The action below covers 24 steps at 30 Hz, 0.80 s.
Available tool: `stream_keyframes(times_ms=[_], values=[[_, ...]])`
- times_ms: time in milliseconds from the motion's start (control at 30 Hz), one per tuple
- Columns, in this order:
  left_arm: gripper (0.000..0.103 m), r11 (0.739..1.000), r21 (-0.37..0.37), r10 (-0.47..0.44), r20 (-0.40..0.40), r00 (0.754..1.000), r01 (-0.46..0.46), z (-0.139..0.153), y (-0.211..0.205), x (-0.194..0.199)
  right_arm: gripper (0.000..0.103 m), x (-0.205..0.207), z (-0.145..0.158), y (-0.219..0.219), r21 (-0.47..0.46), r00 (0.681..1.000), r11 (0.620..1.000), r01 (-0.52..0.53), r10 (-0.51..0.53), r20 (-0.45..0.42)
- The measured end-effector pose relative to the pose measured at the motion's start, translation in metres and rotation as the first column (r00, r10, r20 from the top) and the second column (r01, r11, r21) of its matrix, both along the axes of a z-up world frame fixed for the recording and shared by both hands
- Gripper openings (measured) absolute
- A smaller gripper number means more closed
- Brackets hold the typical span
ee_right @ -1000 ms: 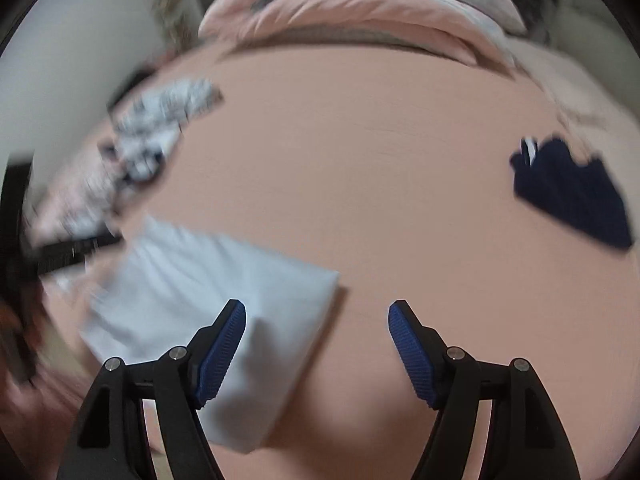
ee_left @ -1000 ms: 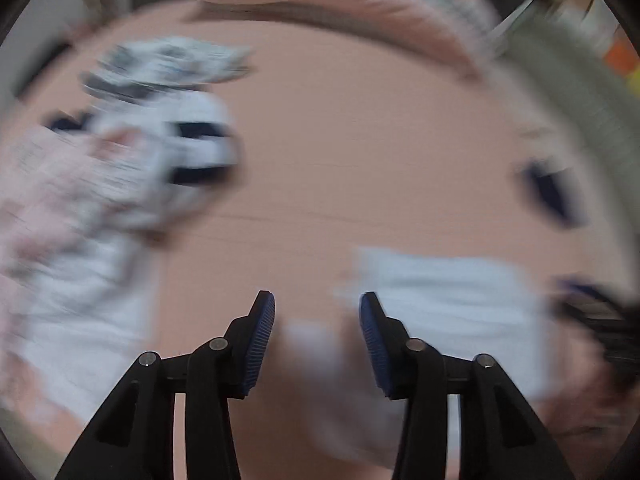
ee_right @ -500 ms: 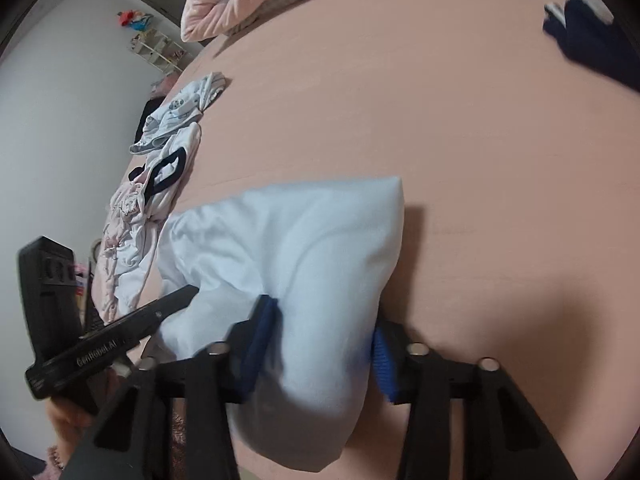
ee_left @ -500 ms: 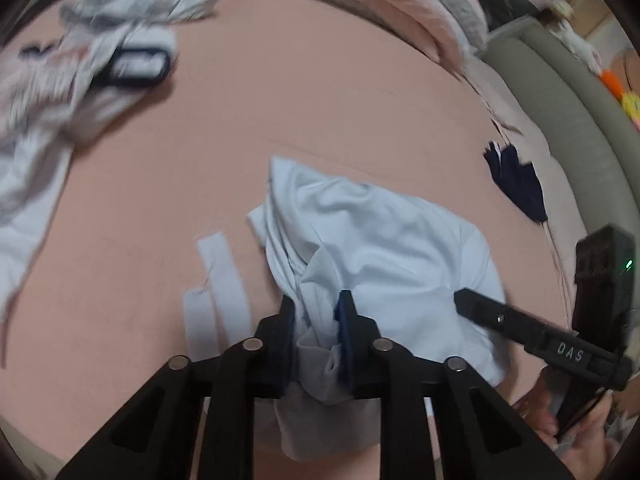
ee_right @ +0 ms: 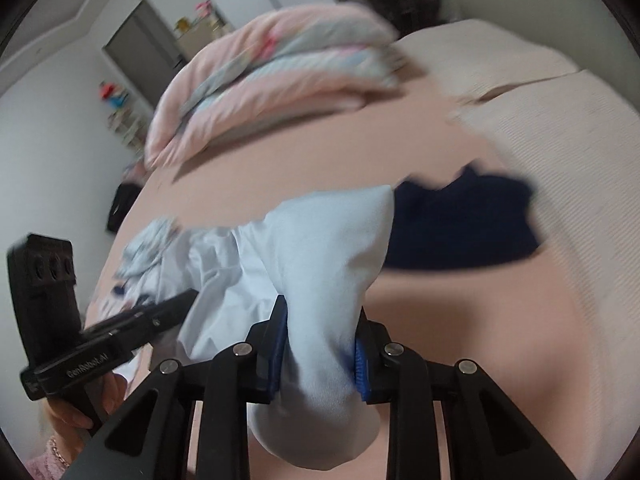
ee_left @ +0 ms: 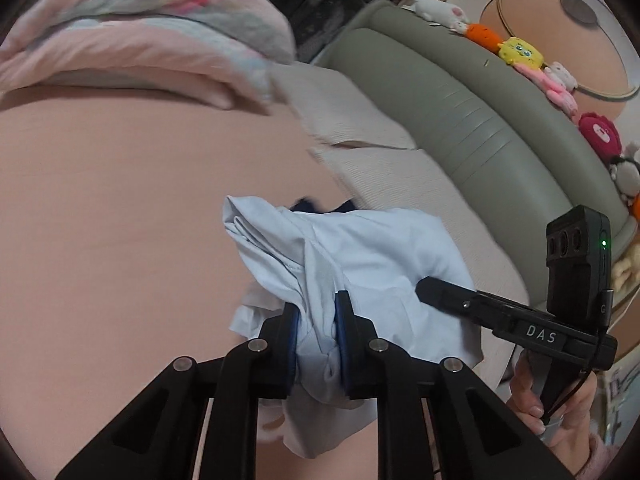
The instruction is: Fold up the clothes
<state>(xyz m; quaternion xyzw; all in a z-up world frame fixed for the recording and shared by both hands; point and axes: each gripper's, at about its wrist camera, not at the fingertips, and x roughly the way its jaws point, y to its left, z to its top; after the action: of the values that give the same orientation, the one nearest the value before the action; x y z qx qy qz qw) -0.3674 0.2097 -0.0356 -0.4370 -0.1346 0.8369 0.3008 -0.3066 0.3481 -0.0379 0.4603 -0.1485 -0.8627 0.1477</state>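
A folded light blue garment (ee_left: pixel 372 256) hangs bunched above the pink bed sheet (ee_left: pixel 120 208). My left gripper (ee_left: pixel 317 312) is shut on one end of it. My right gripper (ee_right: pixel 320 320) is shut on the other end of the light blue garment (ee_right: pixel 320 248). The right gripper also shows at the right of the left wrist view (ee_left: pixel 512 320), and the left gripper at the left of the right wrist view (ee_right: pixel 100 344). A folded dark navy garment (ee_right: pixel 460 224) lies on the sheet just beyond the blue one; only its edge (ee_left: pixel 304 205) shows in the left wrist view.
A rolled pink and grey duvet (ee_left: pixel 140 56) lies at the far side of the bed. A beige cover (ee_right: pixel 560 160) and a grey-green headboard (ee_left: pixel 480 120) with plush toys (ee_left: pixel 520 54) are to the right. More clothes (ee_right: pixel 148 244) lie at the left.
Both grippers closed on the light blue garment, lifted it and carried it to the right, toward the navy garment. The views have swung toward the headboard.
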Motion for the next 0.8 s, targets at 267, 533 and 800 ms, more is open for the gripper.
stream_keyframes(times_ms=[267, 533, 800], values=[[0.014, 1.0, 0.015, -0.005, 0.013, 1.0, 0.005, -0.036, 0.065, -0.079, 0.027, -0.09, -0.033, 0.109, -0.036, 0.996, 0.997, 0.073, -0.075, -0.049], [0.026, 0.998, -0.029, -0.054, 0.13, 0.99, 0.059, -0.118, 0.118, -0.1, 0.042, -0.14, -0.122, 0.187, -0.059, 0.972, 0.978, 0.201, -0.192, 0.138], [0.049, 0.995, -0.053, 0.08, -0.064, 0.995, -0.084, -0.071, 0.085, -0.073, 0.042, -0.11, -0.07, 0.171, 0.106, 0.968, 0.963, 0.247, -0.24, -0.081]])
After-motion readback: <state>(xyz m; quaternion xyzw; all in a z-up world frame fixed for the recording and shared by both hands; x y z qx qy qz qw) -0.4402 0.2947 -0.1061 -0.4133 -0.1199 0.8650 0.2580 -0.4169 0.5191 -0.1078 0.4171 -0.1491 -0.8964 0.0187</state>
